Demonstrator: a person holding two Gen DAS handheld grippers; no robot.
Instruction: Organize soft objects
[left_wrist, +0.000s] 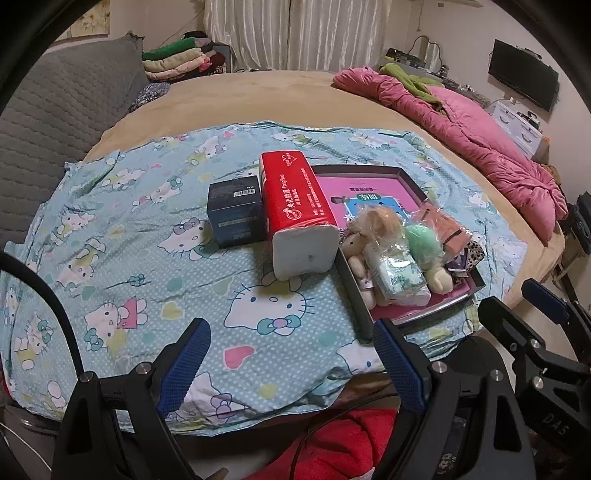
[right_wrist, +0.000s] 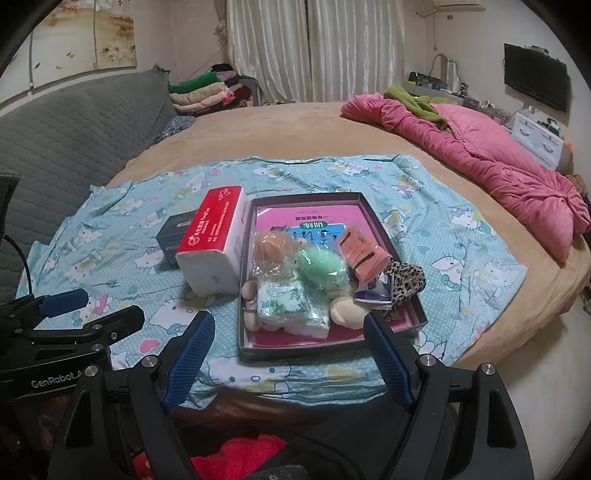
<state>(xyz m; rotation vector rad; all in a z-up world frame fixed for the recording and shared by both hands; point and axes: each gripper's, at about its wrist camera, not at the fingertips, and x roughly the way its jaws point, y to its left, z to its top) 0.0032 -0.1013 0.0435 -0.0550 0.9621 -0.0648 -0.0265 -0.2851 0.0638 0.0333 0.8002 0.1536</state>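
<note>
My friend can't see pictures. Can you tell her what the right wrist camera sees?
A dark tray on a Hello Kitty sheet holds soft toys and a small tissue pack. A red tissue pack lies just left of it. The open right gripper hovers in front, empty.

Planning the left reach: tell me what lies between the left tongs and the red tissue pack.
Only the Hello Kitty sheet, seen in the left wrist view. Nothing stands between the open left tongs and the red tissue pack.

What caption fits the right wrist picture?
Open right claw facing a tray of soft toys beside a red tissue pack.
</note>
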